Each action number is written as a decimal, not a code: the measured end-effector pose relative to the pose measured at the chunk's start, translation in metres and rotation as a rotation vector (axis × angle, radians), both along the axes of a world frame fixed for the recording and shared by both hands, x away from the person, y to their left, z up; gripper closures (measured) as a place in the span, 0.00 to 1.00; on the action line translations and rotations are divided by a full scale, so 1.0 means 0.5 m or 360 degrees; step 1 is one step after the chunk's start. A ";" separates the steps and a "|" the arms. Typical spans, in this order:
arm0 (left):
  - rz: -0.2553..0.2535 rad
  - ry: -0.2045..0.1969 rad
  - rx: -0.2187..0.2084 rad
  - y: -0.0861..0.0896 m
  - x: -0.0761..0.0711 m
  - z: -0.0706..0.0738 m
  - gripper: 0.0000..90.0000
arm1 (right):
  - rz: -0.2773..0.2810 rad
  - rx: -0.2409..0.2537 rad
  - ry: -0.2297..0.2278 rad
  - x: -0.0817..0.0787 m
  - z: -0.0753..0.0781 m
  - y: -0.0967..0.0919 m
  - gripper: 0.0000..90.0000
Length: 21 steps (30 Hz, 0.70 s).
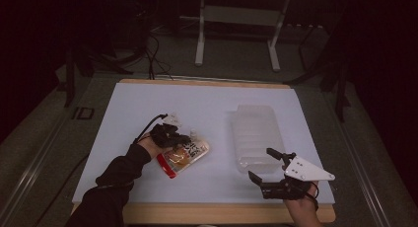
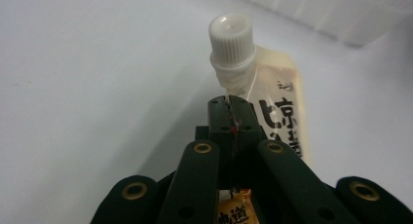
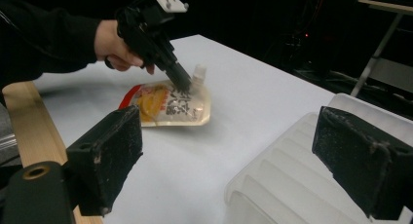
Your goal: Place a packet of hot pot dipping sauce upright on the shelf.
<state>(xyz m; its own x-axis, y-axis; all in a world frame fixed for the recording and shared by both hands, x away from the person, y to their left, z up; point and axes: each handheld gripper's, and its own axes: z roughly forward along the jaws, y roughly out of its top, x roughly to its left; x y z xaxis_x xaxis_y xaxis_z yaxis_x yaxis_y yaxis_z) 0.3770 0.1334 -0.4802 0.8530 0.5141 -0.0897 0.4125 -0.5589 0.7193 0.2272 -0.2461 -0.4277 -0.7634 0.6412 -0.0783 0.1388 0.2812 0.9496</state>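
Observation:
A cream spouted pouch [image 1: 183,157] with an orange picture, a red end and a white screw cap [image 2: 232,36] lies slanted on the white tabletop [image 1: 197,103], left of centre. My left gripper [image 1: 185,138] points down at its top seam just below the cap, and its jaws are shut on that thin edge [image 2: 232,112]. The right gripper view shows the same grip from the side [image 3: 184,85], with the pouch [image 3: 168,104] tilted up at the spout end. My right gripper [image 1: 260,163] stands open near the front right, its jaws wide with nothing between them [image 3: 234,151].
A clear ribbed plastic container [image 1: 256,133] lies right of centre, its near end just in front of the right gripper [image 3: 292,175]. A wooden strip [image 1: 222,213] runs along the table's front edge. Metal stand legs [image 1: 199,44] and cables sit on the floor beyond the table.

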 end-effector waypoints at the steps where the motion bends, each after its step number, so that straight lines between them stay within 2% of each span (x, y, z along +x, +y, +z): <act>1: -0.0002 0.0003 -0.0013 0.003 -0.003 0.005 1.00 | 0.0002 -0.0003 -0.0002 0.000 0.000 0.000 0.12; 5: -0.0001 -0.0032 -0.0034 0.014 -0.019 0.026 1.00 | -0.0003 -0.0003 -0.0006 -0.001 0.000 0.000 0.12; 11: -0.0010 -0.0042 -0.0072 0.029 -0.045 0.056 1.00 | 0.0005 -0.0018 -0.0006 0.001 -0.002 0.002 0.12; 12: -0.0019 -0.0033 -0.0080 0.030 -0.049 0.059 1.00 | 0.0007 -0.0029 -0.0019 0.000 -0.002 0.003 0.14; 14: -0.0016 -0.0045 -0.0073 0.030 -0.060 0.064 1.00 | -0.0009 -0.0085 -0.0110 -0.001 -0.002 0.005 0.16; 16: -0.0022 -0.0060 -0.0074 0.028 -0.071 0.071 1.00 | 0.0003 -0.0103 -0.0167 -0.003 -0.003 0.007 0.16; 21: -0.0030 -0.0090 -0.0055 0.025 -0.092 0.085 1.00 | 0.0021 -0.0133 -0.0150 -0.004 -0.003 0.013 0.16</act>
